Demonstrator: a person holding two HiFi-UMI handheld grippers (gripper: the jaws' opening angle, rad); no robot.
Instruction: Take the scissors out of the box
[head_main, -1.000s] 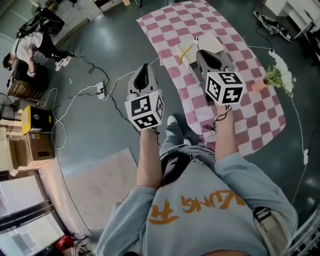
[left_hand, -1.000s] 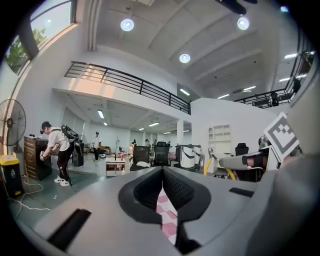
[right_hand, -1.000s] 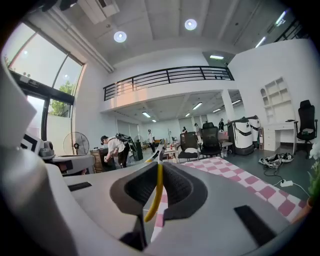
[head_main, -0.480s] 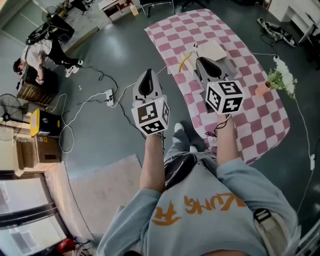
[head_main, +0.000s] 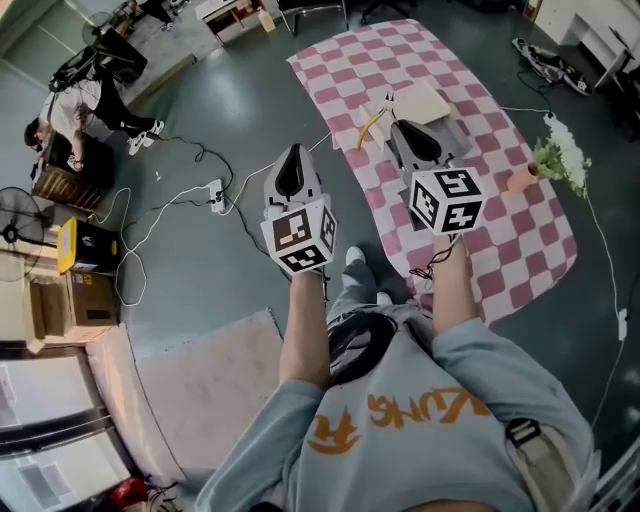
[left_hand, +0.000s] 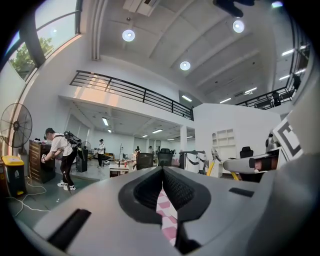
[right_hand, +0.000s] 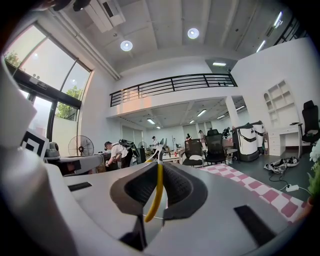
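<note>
The right gripper has its fingers shut on the yellow scissors, held just left of the box, so the job looks nearly done; the left gripper fingers are closed, empty.

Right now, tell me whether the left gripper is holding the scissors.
No: the left gripper is shut and empty, while the yellow-handled scissors are clamped in the right gripper.

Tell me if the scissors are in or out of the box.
Out: the right gripper holds the scissors in the air.
</note>
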